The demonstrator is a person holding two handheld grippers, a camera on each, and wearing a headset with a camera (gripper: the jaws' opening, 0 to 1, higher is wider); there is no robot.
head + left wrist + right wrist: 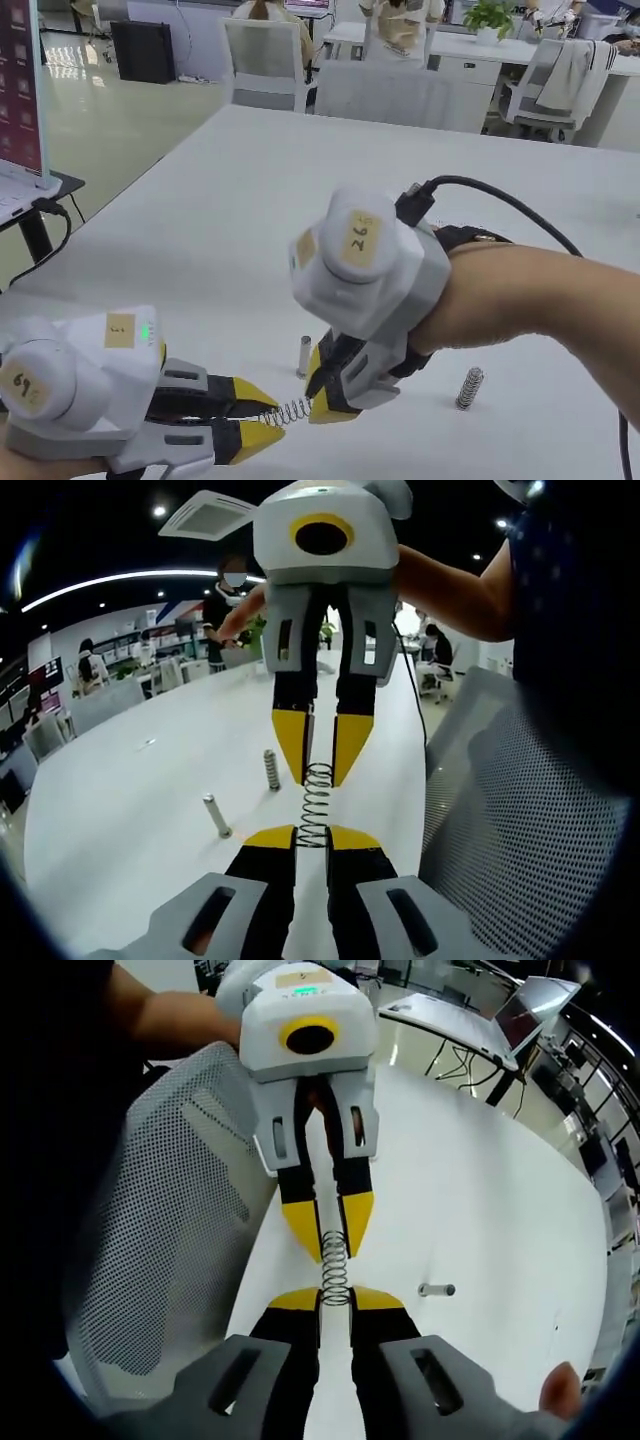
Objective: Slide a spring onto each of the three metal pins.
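A small coil spring [290,410] hangs level between my two grippers, just above the white table [300,200]. My left gripper [258,413] is shut on its left end, and my right gripper [325,395] is shut on its right end from above. In the left gripper view the spring [316,805] runs from my own tips [312,836] up to the right gripper [320,750]. The right gripper view has the spring [335,1265] between my own tips [336,1300] and the left gripper [328,1228]. One metal pin [305,355] stands upright just behind them. A second spring [470,388] stands loose to the right.
A mesh chair back [520,780] stands at the table's near edge, close behind the grippers. A laptop [20,100] sits on a side stand at far left. Chairs [265,60] and seated people line the table's far end. A black cable [520,210] trails from the right gripper.
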